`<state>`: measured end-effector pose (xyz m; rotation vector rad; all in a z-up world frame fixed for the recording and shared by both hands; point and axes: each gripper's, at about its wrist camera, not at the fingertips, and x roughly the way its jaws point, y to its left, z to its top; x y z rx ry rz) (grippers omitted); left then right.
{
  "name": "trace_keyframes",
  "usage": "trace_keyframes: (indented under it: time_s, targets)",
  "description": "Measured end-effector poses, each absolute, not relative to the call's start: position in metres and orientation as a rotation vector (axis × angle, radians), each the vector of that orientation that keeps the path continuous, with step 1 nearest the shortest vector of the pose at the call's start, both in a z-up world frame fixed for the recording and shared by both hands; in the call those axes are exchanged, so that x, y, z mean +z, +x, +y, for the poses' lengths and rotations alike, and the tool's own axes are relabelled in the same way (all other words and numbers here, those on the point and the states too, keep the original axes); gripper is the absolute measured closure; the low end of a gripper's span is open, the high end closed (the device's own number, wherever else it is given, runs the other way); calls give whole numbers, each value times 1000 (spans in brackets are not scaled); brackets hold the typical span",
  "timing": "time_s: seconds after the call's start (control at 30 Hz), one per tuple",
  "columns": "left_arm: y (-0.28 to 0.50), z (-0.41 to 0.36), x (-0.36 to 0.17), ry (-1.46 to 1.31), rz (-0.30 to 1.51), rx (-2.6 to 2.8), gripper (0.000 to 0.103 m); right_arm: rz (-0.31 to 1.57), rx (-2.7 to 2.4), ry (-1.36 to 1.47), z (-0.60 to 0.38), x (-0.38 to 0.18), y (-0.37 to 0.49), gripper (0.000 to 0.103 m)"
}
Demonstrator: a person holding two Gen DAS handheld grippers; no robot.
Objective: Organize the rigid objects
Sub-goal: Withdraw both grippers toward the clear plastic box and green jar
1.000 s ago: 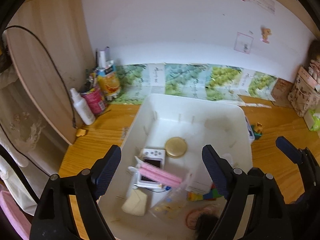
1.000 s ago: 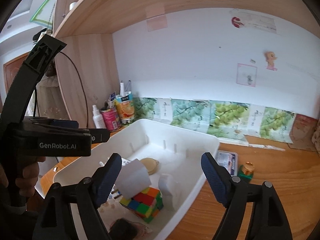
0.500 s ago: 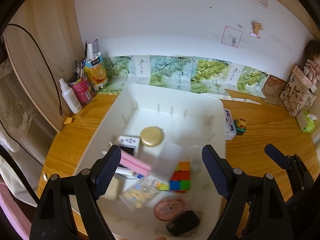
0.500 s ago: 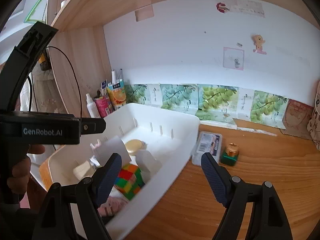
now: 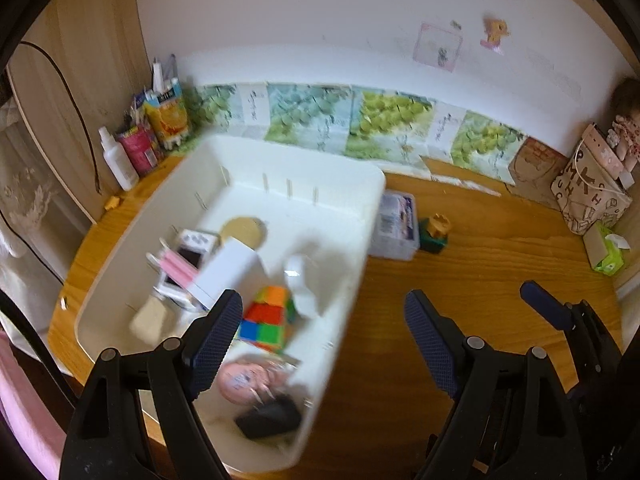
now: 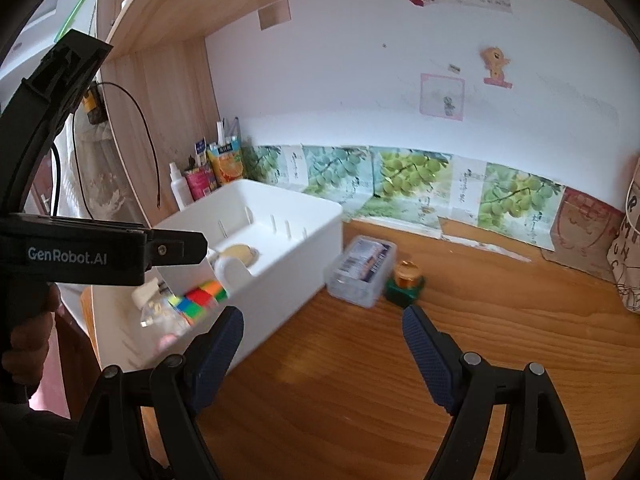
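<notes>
- Step in hand: approach. Both tools hang over bare wood to the right of the white bin (image 5: pixel 280 184); nothing gripped yet.
- Left gripper (image 5: pixel 324 336): released, jaws wide, nothing between them.
- Right gripper (image 6: pixel 322 344): released, jaws wide, empty.
- Clear plastic box (image 6: pixel 362 270): loose on the desk (image 6: pixel 500 320), touching the bin's right wall, toward the desk's back edge. Lidded, printed blue-and-white insert; looks stiff and flat-sided.
- Small green jar with gold cap (image 6: pixel 405 280): just beside the box, on its right. Squat, upright.
- Bin contents: colour cube (image 5: pixel 266 320), gold disc (image 5: pixel 244 230), pink round case (image 5: pixel 244 378), other blurred items.
- Next move, judged: carry one gripper forward to straddle box or jar, then close.
</notes>
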<state>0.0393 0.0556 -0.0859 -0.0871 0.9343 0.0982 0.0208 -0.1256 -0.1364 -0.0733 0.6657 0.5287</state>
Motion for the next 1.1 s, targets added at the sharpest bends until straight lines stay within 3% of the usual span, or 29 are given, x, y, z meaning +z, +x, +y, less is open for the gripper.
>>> trace_keyframes:
  time_s: [0.57,1.1]
  targets:
    - [79,5,-131,-252,1186,73,18,743,542,-146,-184,-169,67,21]
    - [164,-5,-123,-317,1274,67,18,677,701,-375,-167,-166,124,21]
